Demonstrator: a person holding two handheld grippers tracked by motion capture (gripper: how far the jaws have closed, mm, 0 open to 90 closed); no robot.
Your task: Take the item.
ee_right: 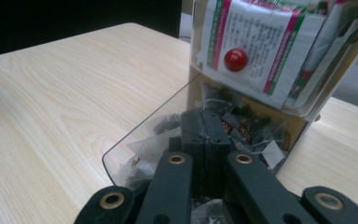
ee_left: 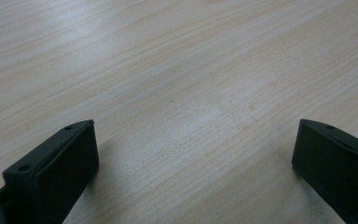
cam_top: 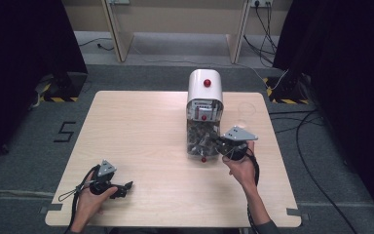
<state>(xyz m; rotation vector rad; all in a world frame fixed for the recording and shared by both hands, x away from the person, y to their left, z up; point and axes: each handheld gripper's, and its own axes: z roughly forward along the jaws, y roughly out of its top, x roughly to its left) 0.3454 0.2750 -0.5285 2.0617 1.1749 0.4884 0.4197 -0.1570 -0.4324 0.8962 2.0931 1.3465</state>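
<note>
A white dispenser [cam_top: 205, 97] with a red knob on top stands upright near the far edge of the wooden table [cam_top: 141, 131], a little right of centre. Its lower clear drawer [cam_top: 202, 141] is pulled out toward the person and holds a heap of small dark sachets [ee_right: 256, 123]; above it, behind a clear front with a red knob [ee_right: 236, 59], sit upright packets with green and pink print [ee_right: 261, 42]. The right gripper [cam_top: 213, 140] reaches in from the right, its jaws inside the open drawer among the sachets. In the right gripper view [ee_right: 206, 122] the two black jaws stand pressed together, clenched; whether a sachet is pinched between them I cannot tell. The right hand [cam_top: 241, 168] holds it from below, with the grey plate on top. The left gripper [cam_top: 126, 185] rests low at the near left of the table, well apart from the dispenser, held by the left hand [cam_top: 90, 200]. In the left gripper view [ee_left: 196, 154] its jaws stand wide, released, with bare wood between them.
</note>
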